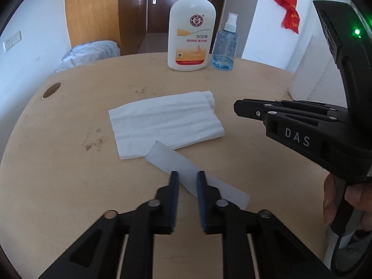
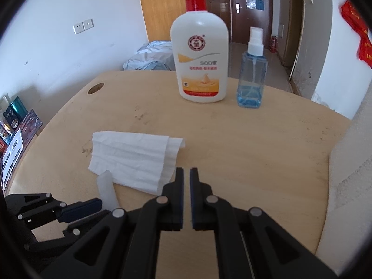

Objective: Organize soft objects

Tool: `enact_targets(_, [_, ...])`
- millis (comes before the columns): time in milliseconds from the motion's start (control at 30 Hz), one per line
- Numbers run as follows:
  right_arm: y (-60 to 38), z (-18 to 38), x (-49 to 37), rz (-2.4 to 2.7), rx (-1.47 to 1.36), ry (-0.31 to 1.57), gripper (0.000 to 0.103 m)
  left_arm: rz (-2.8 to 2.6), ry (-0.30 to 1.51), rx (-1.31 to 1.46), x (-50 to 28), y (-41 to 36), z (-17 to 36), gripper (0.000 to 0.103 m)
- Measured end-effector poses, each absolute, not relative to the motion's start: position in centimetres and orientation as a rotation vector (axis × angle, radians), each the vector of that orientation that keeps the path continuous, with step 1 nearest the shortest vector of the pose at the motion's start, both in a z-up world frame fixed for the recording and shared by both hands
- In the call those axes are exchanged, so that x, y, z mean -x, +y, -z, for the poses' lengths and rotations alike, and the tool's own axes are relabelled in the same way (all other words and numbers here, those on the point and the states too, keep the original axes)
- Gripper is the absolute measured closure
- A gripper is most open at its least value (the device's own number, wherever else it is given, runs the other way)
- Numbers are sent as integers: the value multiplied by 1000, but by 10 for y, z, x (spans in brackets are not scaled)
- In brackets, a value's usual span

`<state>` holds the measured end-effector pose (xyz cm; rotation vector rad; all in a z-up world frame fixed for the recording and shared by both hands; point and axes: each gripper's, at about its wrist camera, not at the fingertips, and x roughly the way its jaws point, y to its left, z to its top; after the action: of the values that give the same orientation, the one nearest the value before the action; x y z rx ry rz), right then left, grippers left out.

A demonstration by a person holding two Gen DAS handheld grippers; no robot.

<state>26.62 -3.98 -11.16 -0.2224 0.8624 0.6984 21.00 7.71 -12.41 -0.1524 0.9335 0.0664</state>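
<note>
Left hand-held gripper (image 1: 187, 174): nearest the left wrist camera, jaws drawn to a narrow gap over a translucent white strip (image 1: 183, 165). The strip runs between the fingertips and lies flat on the worktop (image 1: 69, 174); whether the pads press on it cannot be told. Its far end overlaps the near corner of the tissue (image 1: 166, 122).

Tissue: white, folded, flat at the middle of the worktop, with loose layers fanned at its far right end. In the right wrist view it lies left of and just beyond the fingertips of that camera's own tool.

Right hand-held gripper (image 2: 186, 171): jaws all but closed, only a slit between the pads, nothing in them. It hangs over bare worktop just beside the tissue's right edge. In the left wrist view it enters from the right, held by a hand (image 1: 341, 200), tips pointing towards the tissue and apart from it.

Far edge of worktop: white pump bottle (image 1: 191, 32) with a red pump, upright; blue spray bottle (image 1: 225, 44) just to its right, upright. A round cable hole (image 1: 52, 90) sits at the far left.
</note>
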Motion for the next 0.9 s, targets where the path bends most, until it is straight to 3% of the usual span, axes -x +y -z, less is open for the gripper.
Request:
enact_targets(33, [-40,111,-266,-699,221,862,96,-56,932,164,-210,79,124,98])
enact_targets(300, [-39,113,-266,-702,227,863,96,-49,899,195,-203,82,116,99])
enact_targets(533, [-37,114,-266,-709,226,871,96,-110,897,247,-203,87,110,92])
enact_targets(833, [-37,113,-264,-727,227,868,96,-157,944,269,-209,85,121,91])
enact_targets(900, [-37,113,-263,-728,228,868,96,-162,950,273,-210,86,122,86])
